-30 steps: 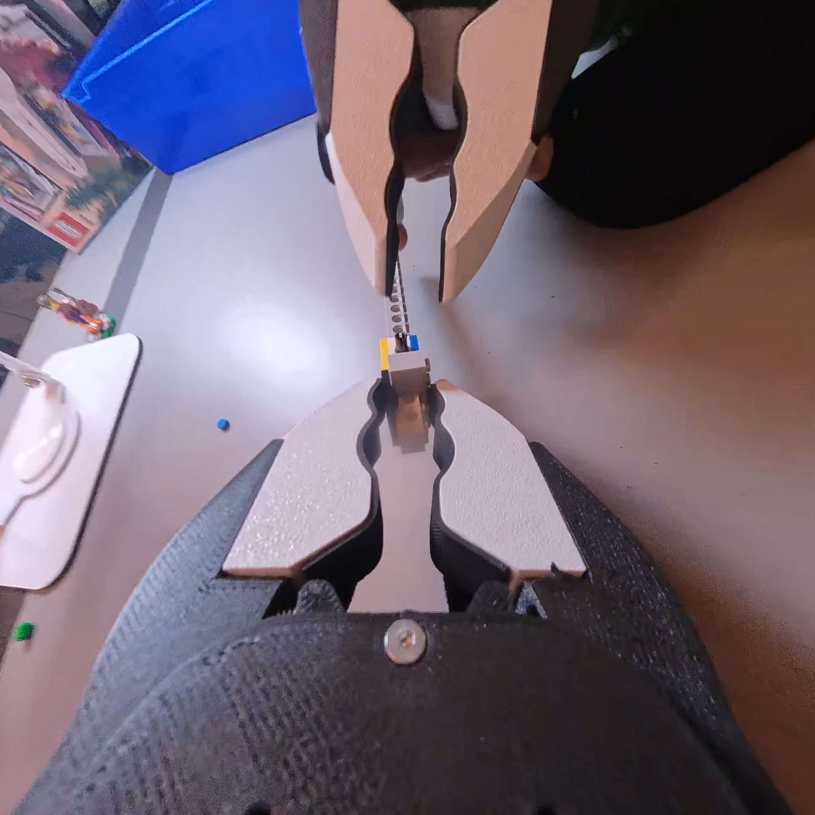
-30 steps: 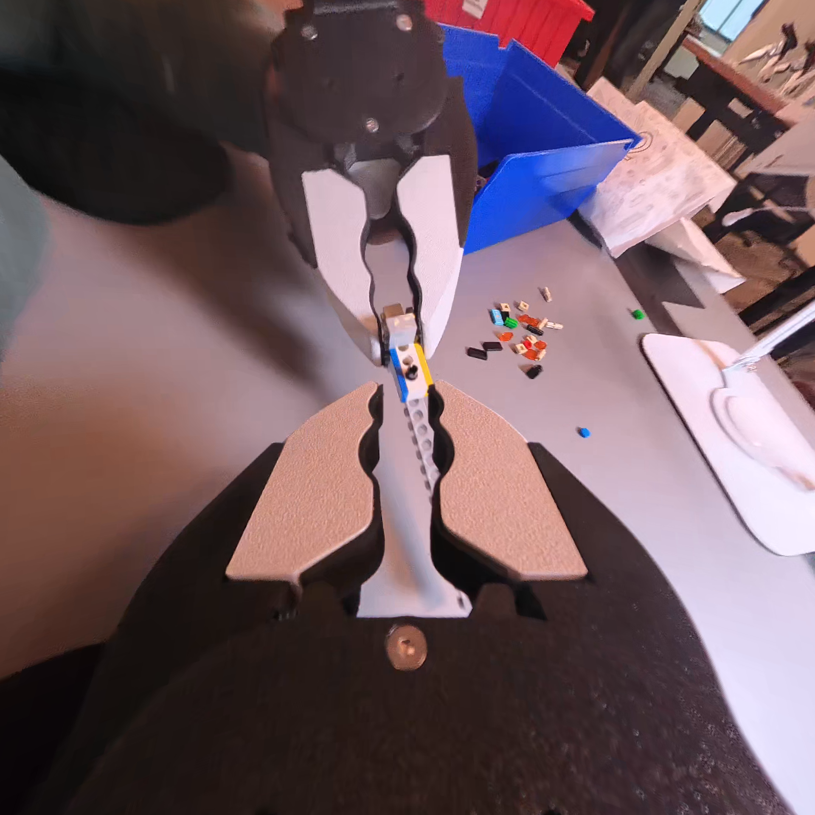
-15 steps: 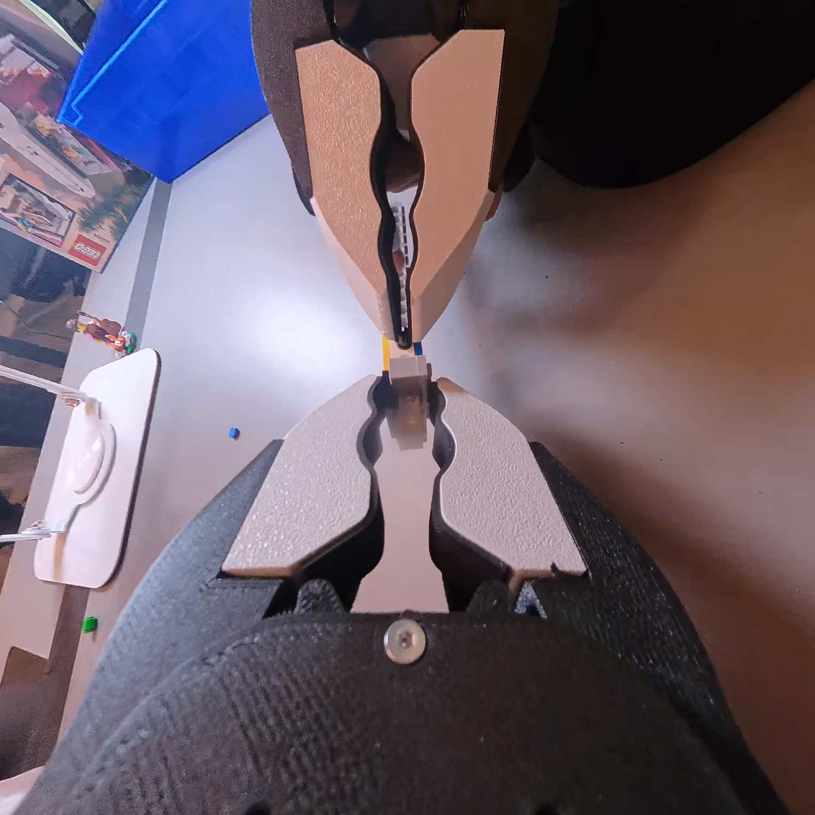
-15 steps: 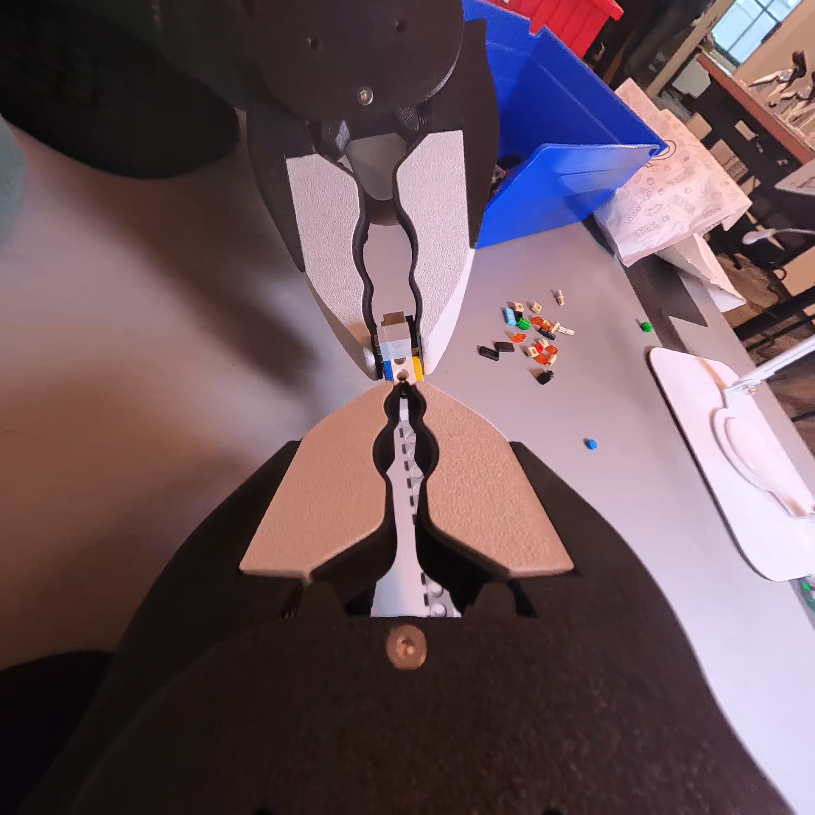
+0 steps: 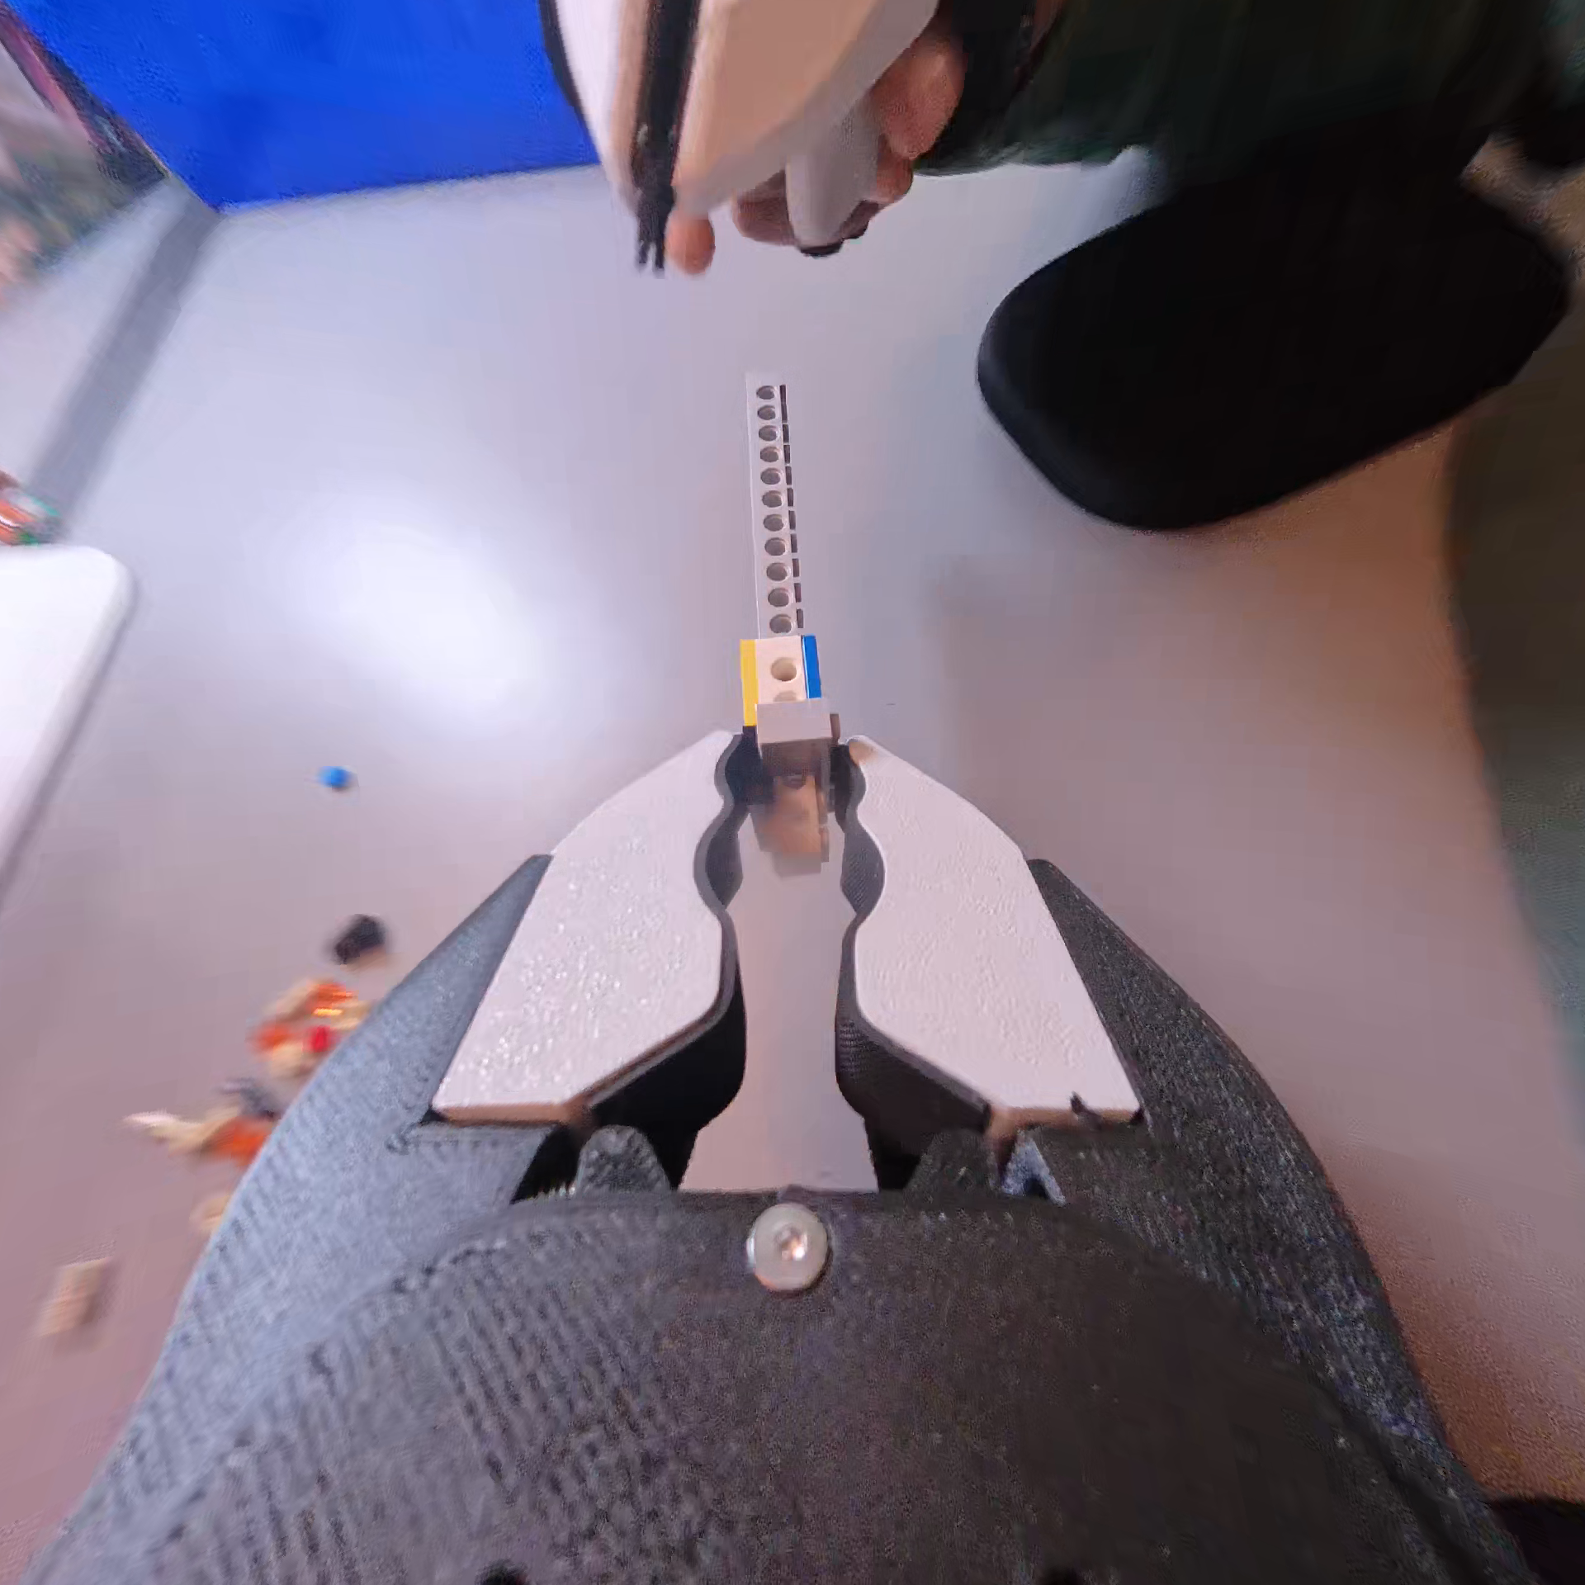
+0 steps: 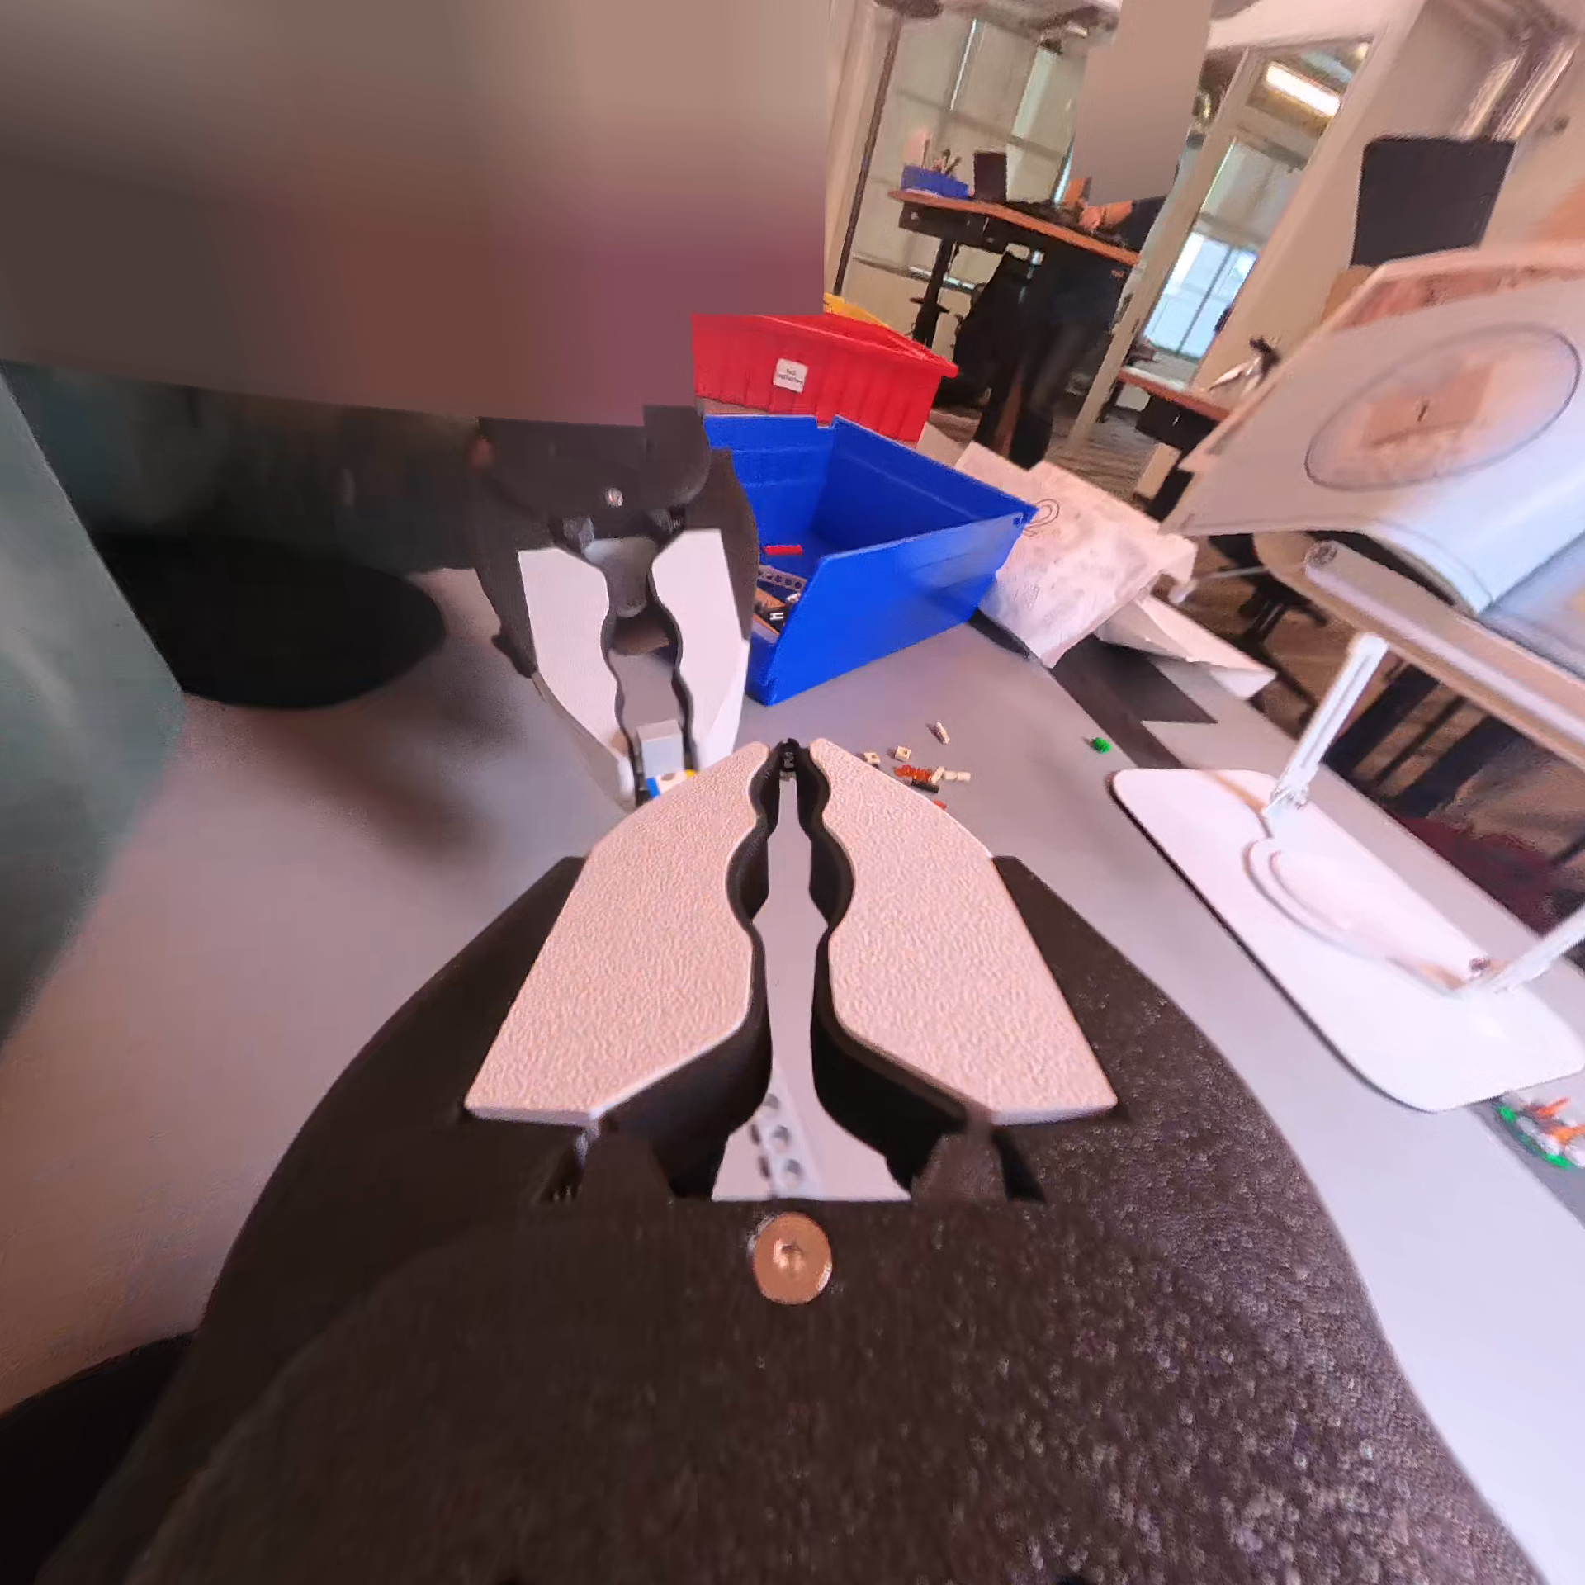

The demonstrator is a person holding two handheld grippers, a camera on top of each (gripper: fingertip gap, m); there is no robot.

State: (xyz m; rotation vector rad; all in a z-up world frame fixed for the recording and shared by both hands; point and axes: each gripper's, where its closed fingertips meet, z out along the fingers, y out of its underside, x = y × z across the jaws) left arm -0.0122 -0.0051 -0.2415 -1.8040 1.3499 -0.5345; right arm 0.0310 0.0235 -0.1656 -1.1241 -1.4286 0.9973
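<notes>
1. Looking along the left wrist view, the left gripper point(image 5: 793, 755) has its fingers point(image 5: 635, 926) clamped on the near end of a small brick assembly point(image 5: 785, 677), right at the tips in the middle of the frame.
2. The grey brick point(image 5: 796, 725) is the part sitting between the tips. The white block with yellow and blue sides pokes out just past them.
3. From there the long grey holed beam point(image 5: 772, 515) runs straight up the frame, away from the fingers, above the grey worktop point(image 5: 429, 429).
4. The right gripper point(image 6: 786, 755) has its fingers closed tip to tip. There's a tiny dark speck point(image 6: 785, 763) at the tips, too small to make out.
5. In the left wrist view that gripper is at the top, in a hand point(image 5: 823, 171), well clear of the beam's far end.
6. In the right wrist view the assembly is just upper left of the right fingertips, and a stretch of beam shows low down through the slot between the fingers.
7. Loose small pieces point(image 6: 922, 772) lie just right of the tips, with a blue bin point(image 6: 892, 549) behind them and a white lamp base point(image 6: 1338, 943) at the right.
</notes>
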